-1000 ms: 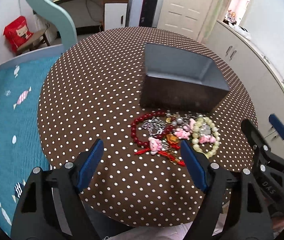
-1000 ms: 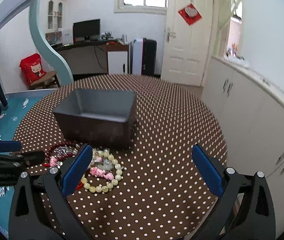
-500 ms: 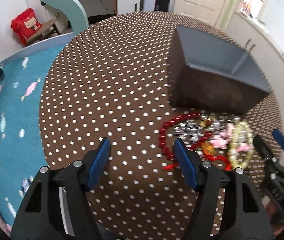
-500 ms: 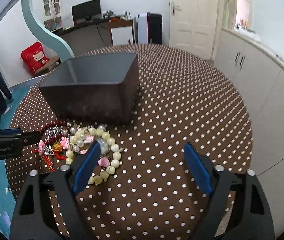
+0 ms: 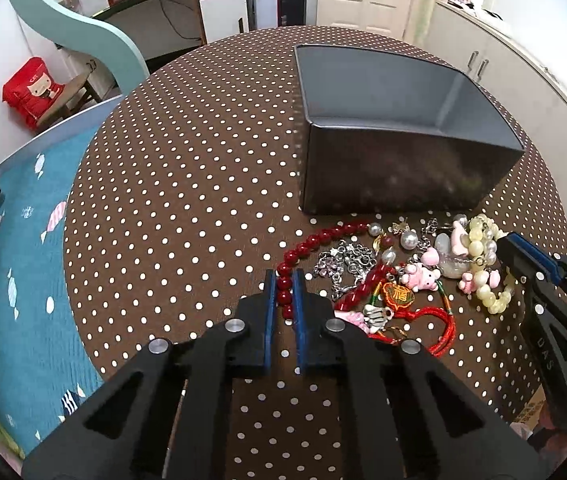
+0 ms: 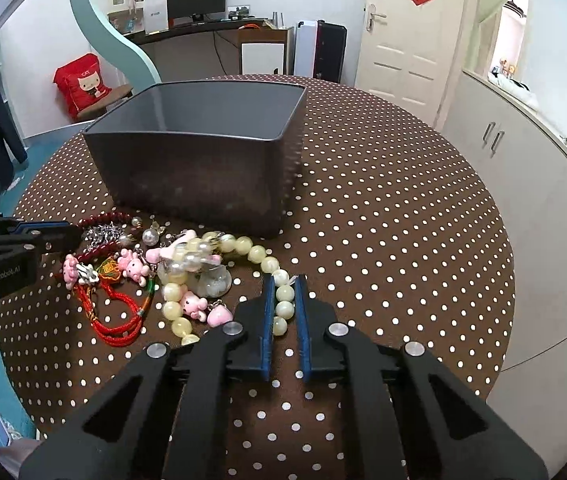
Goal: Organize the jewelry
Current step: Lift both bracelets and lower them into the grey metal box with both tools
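A heap of jewelry lies on the brown dotted table [image 5: 187, 184] in front of a grey open box [image 5: 399, 168]. My left gripper [image 5: 284, 276] is closing, its blue pads pressing on beads of the red bead bracelet [image 5: 323, 238] at the heap's left end. My right gripper [image 6: 284, 280] is closing too, pads against beads of the pale yellow bead bracelet [image 6: 257, 254] at the heap's right end. Between them lie a silver chain [image 5: 343, 260], pink charms [image 5: 419, 276] and a red cord [image 5: 439, 320]. Each gripper shows at the edge of the other's view.
The grey box [image 6: 195, 176] stands just behind the jewelry, its inside showing nothing. White cabinets [image 6: 543, 184] line the right side. A blue patterned surface [image 5: 15, 260] lies below the table's left edge. The table's near edge runs under both grippers.
Both grippers have dropped toward the heap and gone from wide open to nearly shut. The left now has red beads between its pads, the right has pale beads.
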`<action>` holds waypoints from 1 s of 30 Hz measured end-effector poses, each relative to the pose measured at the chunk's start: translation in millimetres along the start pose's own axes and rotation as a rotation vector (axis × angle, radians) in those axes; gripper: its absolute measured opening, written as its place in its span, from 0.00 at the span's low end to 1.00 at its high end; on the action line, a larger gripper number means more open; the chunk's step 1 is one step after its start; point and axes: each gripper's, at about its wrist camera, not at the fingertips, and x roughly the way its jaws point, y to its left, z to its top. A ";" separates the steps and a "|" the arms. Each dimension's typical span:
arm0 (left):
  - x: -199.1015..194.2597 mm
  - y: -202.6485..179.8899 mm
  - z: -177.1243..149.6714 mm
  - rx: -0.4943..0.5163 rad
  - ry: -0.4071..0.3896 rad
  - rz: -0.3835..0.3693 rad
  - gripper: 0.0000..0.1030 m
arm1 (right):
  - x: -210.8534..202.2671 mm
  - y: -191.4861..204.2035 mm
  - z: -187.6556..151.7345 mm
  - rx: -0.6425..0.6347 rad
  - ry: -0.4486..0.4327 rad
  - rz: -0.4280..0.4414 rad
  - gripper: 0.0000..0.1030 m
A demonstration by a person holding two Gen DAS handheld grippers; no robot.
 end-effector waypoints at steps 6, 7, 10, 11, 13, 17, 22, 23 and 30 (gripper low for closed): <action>-5.5 21.2 -1.7 -0.089 -0.002 -0.095 0.07 | -4.4 -11.0 8.4 0.038 0.006 0.029 0.08; -6.4 21.1 -0.4 -0.096 -0.004 -0.101 0.07 | -6.4 -13.1 10.2 0.043 0.004 0.029 0.08; -12.8 27.2 1.3 -0.123 -0.020 -0.138 0.07 | -11.5 -17.3 17.1 0.076 0.001 0.055 0.08; -15.1 28.5 2.2 -0.130 -0.025 -0.149 0.07 | -14.6 -18.1 18.9 0.074 -0.008 0.057 0.08; -20.1 29.8 3.4 -0.136 -0.038 -0.162 0.07 | -20.9 -20.4 23.8 0.063 -0.034 0.057 0.08; -33.7 29.4 6.7 -0.140 -0.075 -0.202 0.07 | -35.0 -24.8 32.5 0.075 -0.083 0.104 0.08; -55.9 29.9 9.7 -0.135 -0.124 -0.235 0.07 | -49.3 -23.4 39.3 0.062 -0.131 0.108 0.08; -59.5 28.8 10.5 -0.131 -0.134 -0.237 0.07 | -52.5 -22.2 40.7 0.057 -0.142 0.107 0.08; -86.0 22.5 17.7 -0.112 -0.193 -0.250 0.07 | -68.4 -22.8 53.4 0.036 -0.207 0.099 0.08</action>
